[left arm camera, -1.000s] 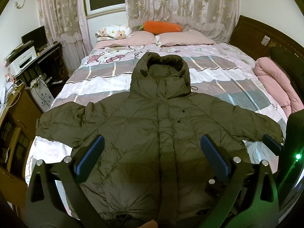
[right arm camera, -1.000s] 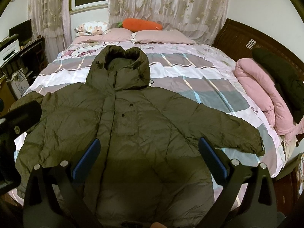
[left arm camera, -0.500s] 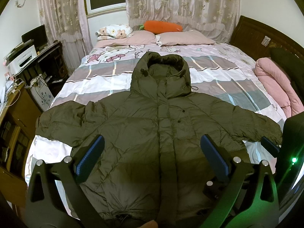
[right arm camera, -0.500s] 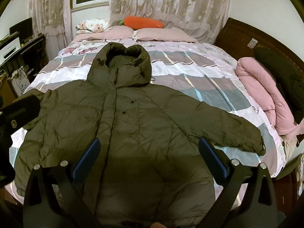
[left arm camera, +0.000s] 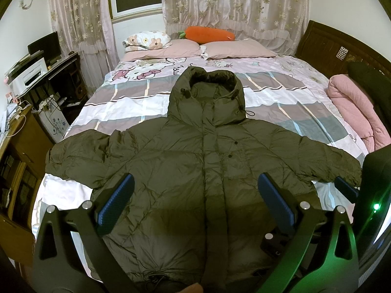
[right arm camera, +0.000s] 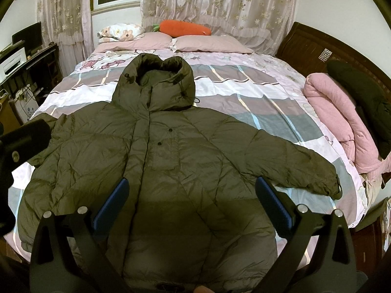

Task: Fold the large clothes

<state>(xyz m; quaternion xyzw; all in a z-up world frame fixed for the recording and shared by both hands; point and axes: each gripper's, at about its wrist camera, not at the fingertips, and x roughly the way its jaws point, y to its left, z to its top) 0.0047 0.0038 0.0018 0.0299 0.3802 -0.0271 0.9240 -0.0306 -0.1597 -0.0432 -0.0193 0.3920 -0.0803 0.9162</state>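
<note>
Olive puffer jacket point(left arm camera: 195, 171) lies flat on my bed point(left arm camera: 281, 102), sleeves spread; my left gripper point(left arm camera: 195, 202) and right gripper point(right arm camera: 193, 202) hover above it, both spread wide and holding nothing.

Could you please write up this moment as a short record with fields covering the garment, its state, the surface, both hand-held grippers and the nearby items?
garment: olive hooded puffer jacket
state: spread flat, front up, closed, both sleeves out sideways, hood toward the pillows; no fold made yet
surface: bed with striped sheet
left hand-held gripper: open, above the jacket's lower half, holding nothing
right hand-held gripper: open, above the jacket's lower half, holding nothing
nearby: carrot plush by the pillows; rolled pink quilt at the bed's right edge
</note>
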